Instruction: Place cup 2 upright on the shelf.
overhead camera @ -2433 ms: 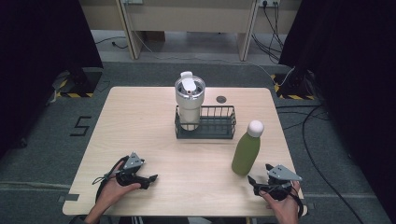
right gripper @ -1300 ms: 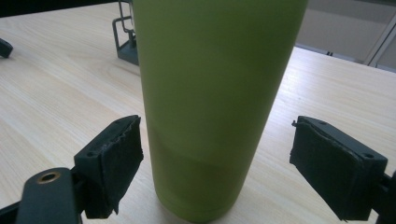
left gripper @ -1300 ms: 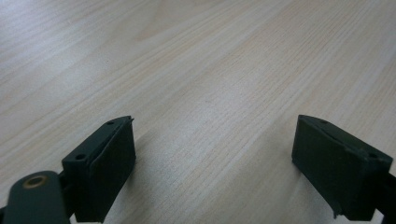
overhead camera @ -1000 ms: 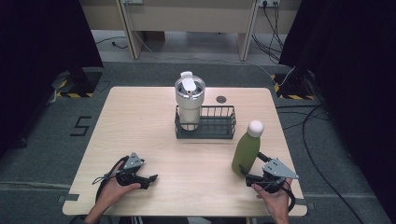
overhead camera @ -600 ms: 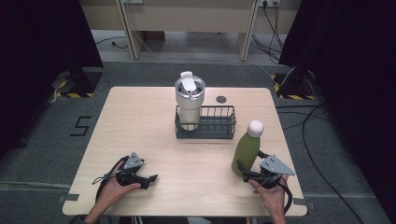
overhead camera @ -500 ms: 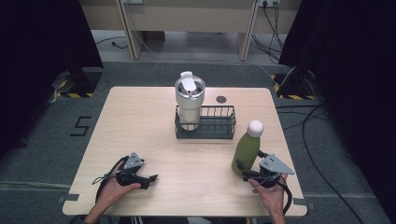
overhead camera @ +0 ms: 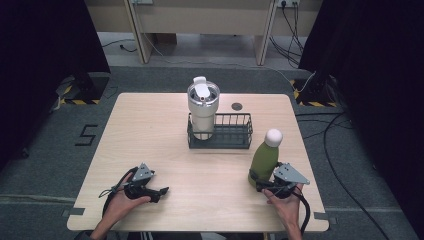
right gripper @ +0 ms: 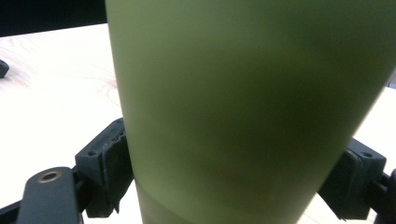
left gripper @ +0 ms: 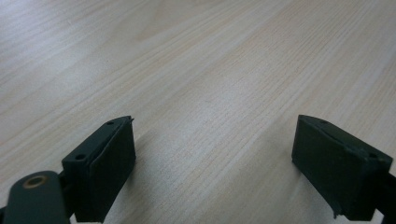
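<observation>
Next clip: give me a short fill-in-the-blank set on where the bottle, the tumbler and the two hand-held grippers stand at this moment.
1. The right hand-held gripper has its jaws on either side of the ____ bottle.
2. The white tumbler stands inside the black wire ____.
3. The left hand-held gripper has its jaws ____, with bare table between them.
4. The bottle's cap is ____.

Missing words: green; basket; open; white

Light wooden table (overhead camera: 150,130) on grey carpet floor (overhead camera: 55,150), black curtains (overhead camera: 40,45) around.
</observation>
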`<state>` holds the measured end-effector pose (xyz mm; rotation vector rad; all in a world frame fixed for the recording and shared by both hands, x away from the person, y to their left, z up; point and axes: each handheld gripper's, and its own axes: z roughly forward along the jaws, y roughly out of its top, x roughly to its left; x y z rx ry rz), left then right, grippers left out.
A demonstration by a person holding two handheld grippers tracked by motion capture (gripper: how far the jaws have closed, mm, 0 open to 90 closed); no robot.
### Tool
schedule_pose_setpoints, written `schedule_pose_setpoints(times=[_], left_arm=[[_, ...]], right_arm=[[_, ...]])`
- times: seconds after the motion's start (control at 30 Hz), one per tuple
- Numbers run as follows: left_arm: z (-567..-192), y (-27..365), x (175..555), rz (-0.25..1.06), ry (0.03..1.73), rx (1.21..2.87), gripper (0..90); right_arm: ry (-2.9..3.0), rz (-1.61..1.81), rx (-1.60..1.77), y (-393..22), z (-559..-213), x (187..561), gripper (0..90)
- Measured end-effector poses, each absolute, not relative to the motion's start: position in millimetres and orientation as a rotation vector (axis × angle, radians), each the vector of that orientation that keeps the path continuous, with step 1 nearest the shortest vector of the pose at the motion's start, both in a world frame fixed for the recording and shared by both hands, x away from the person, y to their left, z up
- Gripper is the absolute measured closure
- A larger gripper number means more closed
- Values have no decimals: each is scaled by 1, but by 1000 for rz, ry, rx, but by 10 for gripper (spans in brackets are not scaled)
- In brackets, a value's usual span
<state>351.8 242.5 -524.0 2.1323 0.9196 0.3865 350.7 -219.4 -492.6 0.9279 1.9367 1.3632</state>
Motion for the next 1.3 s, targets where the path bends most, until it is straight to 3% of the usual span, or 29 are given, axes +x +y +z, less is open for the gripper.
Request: schedule_pose_setpoints(times=[1.3], left_arm=[[-524,243,352,386,920,2132,127]], right_arm=[[1826,1432,966,-230,-482,357,208]])
